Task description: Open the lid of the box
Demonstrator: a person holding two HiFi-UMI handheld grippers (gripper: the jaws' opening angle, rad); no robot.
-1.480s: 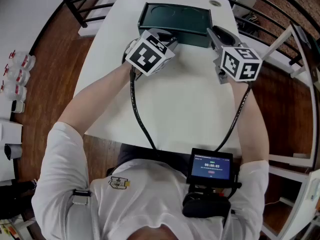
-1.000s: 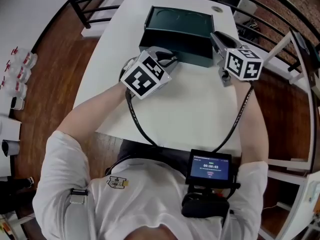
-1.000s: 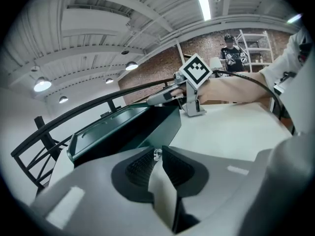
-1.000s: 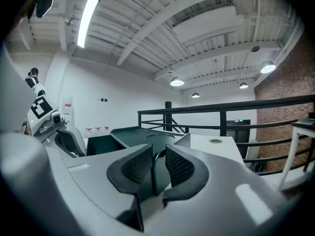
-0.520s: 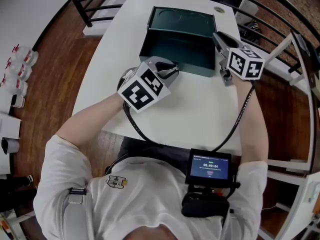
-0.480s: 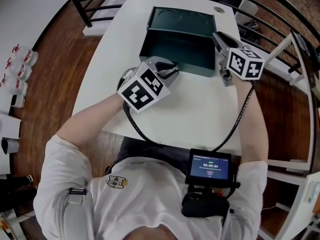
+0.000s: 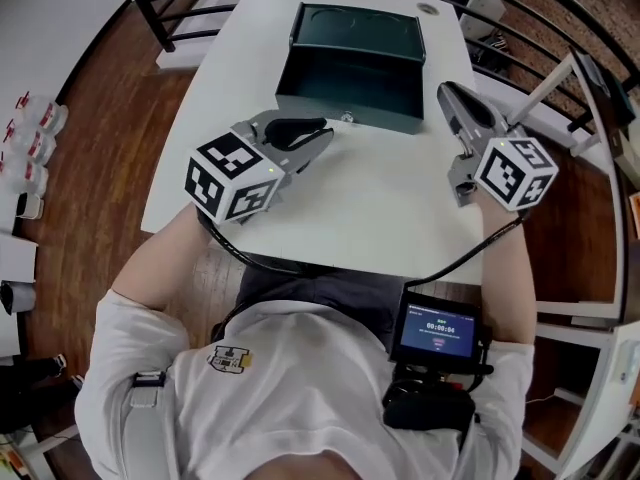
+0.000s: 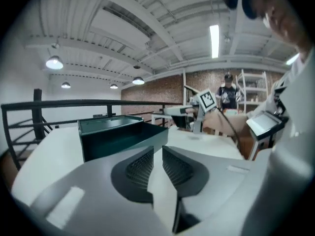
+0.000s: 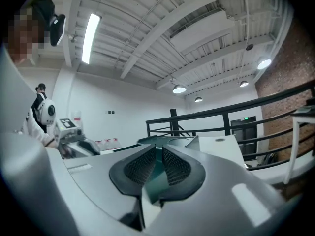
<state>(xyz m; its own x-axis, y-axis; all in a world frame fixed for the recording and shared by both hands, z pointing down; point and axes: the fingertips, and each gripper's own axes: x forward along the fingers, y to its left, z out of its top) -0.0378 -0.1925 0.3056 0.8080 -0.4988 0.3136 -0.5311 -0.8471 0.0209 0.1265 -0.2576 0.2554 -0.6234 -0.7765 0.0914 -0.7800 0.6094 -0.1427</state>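
1. Head view: green box (image 7: 350,93) sitting open at far end of white counter (image 7: 380,208), lid (image 7: 355,30) tipped back.
2. Left tongs (image 7: 322,136) just in front of box, not touching it; only a thin gap, holding nothing.
3. Right tongs (image 7: 447,90) beside box's right front corner, closing, nothing between.

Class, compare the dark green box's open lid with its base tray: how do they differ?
The dark green lid is swung back at the far edge; the base tray sits flat on the white table. The lid's inner face shows round outlines; the base tray's interior looks plain. Only the base tray carries a small metal clasp in front. Both are rectangular, of matching width.
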